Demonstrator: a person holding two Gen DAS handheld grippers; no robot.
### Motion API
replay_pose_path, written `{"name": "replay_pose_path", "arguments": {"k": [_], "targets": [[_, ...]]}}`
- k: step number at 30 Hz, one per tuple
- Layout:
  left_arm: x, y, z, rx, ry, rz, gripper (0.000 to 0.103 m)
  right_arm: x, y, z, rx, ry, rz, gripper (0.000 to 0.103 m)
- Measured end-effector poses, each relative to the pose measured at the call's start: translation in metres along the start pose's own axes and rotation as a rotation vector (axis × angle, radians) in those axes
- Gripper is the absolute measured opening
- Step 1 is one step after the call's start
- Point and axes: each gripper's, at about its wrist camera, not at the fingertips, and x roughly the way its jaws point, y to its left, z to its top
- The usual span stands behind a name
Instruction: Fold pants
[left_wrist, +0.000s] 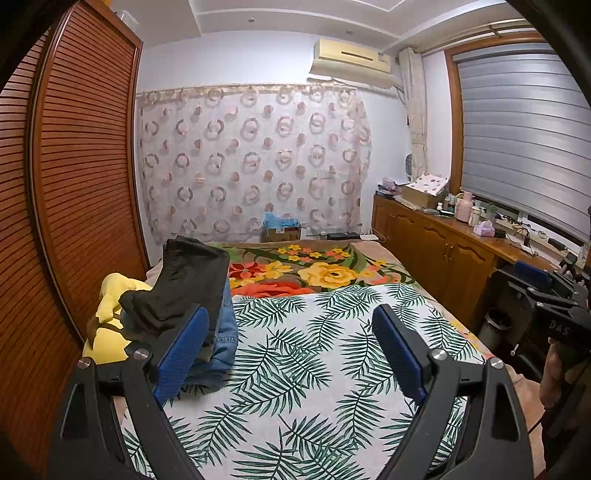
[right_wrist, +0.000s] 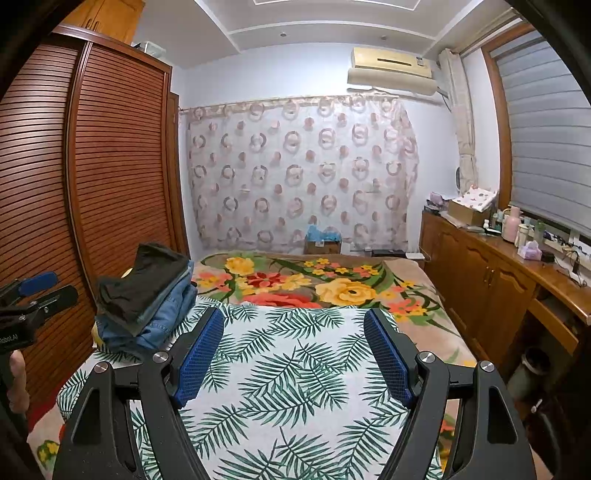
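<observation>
A stack of folded pants lies at the left edge of the bed: dark pants (left_wrist: 184, 284) on top of blue jeans (left_wrist: 225, 332). The stack also shows in the right wrist view, dark pants (right_wrist: 144, 280) over jeans (right_wrist: 162, 321). My left gripper (left_wrist: 291, 332) is open and empty above the palm-leaf cloth (left_wrist: 303, 362), its left finger just beside the stack. My right gripper (right_wrist: 293, 336) is open and empty above the same cloth (right_wrist: 291, 373). The right gripper also shows at the right edge of the left wrist view (left_wrist: 554, 295).
A yellow plush (left_wrist: 107, 317) lies beside the stack by the slatted wardrobe (left_wrist: 74, 177). A floral blanket (left_wrist: 317, 269) covers the far bed. A wooden cabinet (left_wrist: 443, 251) with bottles stands along the right. A cardboard box (left_wrist: 280, 230) sits beyond the bed.
</observation>
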Motion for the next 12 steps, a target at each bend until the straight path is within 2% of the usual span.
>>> {"name": "replay_pose_path", "arguments": {"k": [12], "targets": [[0.0,0.0001,0.0001,0.0,0.0,0.001,0.091,0.0006,-0.0005,-0.0001,-0.002,0.0,0.0,0.08]]}}
